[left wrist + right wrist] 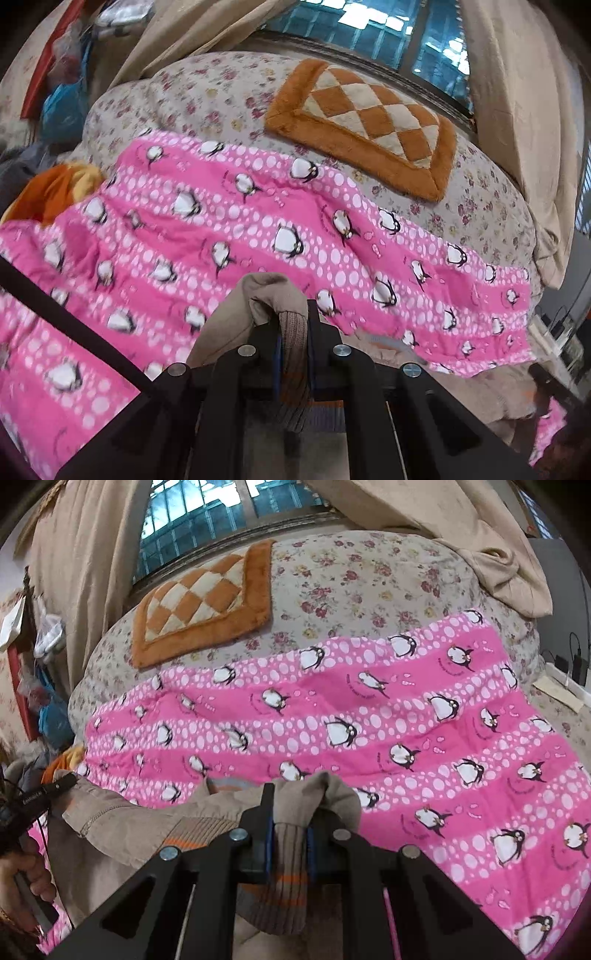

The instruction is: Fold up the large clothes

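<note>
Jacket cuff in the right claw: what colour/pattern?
Ribbed grey-brown knit cuff with orange stripes; clearest in the right wrist view.

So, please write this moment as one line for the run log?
stage: fold start | left tongs: shut on beige jacket cuff | right tongs: shut on cuff | jacket lifted over pink penguin blanket

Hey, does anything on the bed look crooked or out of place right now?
Mostly the orange checkered cushion: it lies askew, turned diagonal to the pink penguin blanket. The blanket is wrinkled. Both claws, left claw and right claw, grip the tan jacket.
</note>
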Available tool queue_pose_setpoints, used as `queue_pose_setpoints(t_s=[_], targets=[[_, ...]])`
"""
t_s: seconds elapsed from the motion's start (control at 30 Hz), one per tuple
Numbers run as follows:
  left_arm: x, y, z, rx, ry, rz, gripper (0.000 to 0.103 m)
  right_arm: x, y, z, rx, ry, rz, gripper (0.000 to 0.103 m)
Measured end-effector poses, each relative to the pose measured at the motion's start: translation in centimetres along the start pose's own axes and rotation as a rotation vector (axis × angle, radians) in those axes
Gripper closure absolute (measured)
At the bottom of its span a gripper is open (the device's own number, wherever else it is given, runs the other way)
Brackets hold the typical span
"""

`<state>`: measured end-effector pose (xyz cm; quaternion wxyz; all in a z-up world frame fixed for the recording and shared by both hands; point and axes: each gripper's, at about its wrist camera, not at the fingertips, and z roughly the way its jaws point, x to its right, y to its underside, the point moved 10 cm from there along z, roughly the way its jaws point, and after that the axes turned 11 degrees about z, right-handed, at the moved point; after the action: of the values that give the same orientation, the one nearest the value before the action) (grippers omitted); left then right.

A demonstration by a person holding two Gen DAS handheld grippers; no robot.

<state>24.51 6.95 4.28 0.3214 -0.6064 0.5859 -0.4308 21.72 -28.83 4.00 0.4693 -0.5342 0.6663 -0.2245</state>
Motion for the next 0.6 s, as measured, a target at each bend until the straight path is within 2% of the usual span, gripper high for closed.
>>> queue_pose_setpoints(t_s=[0.1,0.13,0.23,0.5,0.6], targets=[[0.5,1.2,2.2,-0.022,-0.015,0.091,0.103,0.5,0.6,1.5,-0.019,0.043,-0.010,0.090],[0.3,2.5,3.4,-0.060,-0.034,0.120,0.103,0.7,1.1,2.2,-0.034,0.055,-0.018,0.090],[-0.6,5.6,5.9,-0.178,-0.062,0.099,0.103,1.5,2.9,4.5,-0.098,0.106,-0.043,0.090],[-1.2,7.0,7.5,-0.220,-0.075,0.147,0.103,4.2,5.2,8.9,-0.187,0.142,-0.039,0.090],[-2.1,9.7,9.5,-0.337,-0.062,0.106,0.100,5.3,6.8,10.8,-0.249,0.149,-0.026,0.090]])
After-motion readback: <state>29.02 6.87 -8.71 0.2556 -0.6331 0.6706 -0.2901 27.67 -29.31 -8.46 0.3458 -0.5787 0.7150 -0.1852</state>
